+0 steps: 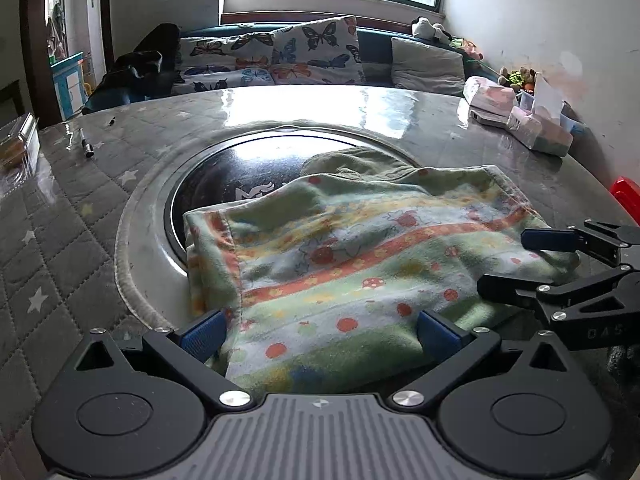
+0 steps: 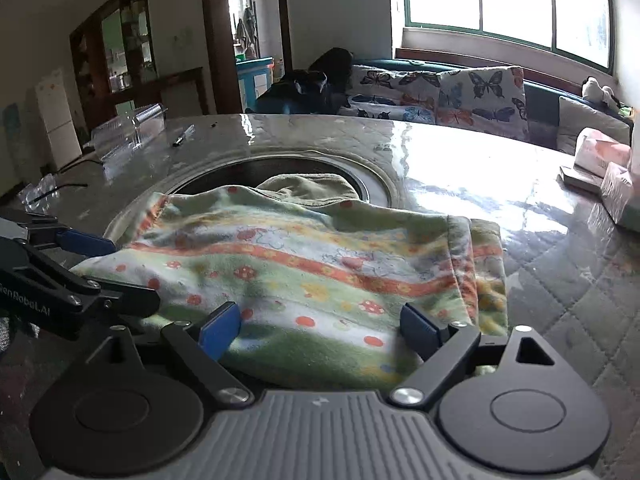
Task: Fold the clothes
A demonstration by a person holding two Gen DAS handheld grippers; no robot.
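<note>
A green garment (image 1: pixel 360 256) with orange stripes and red dots lies folded on the table, partly over a round black inset (image 1: pixel 248 176). It also shows in the right wrist view (image 2: pixel 312 264). My left gripper (image 1: pixel 320 334) is open, its blue pads either side of the garment's near edge at the left. My right gripper (image 2: pixel 320 330) is open over the near edge at the right. The right gripper shows in the left wrist view (image 1: pixel 516 264), and the left gripper in the right wrist view (image 2: pixel 104 268).
A grey quilted star-pattern table cover (image 1: pixel 72 248) under clear film. A pen (image 1: pixel 86 144) and clear plastic box (image 1: pixel 16 148) at far left. Tissue packs and boxes (image 1: pixel 520 116) at far right. A sofa with butterfly cushions (image 1: pixel 304 52) behind the table.
</note>
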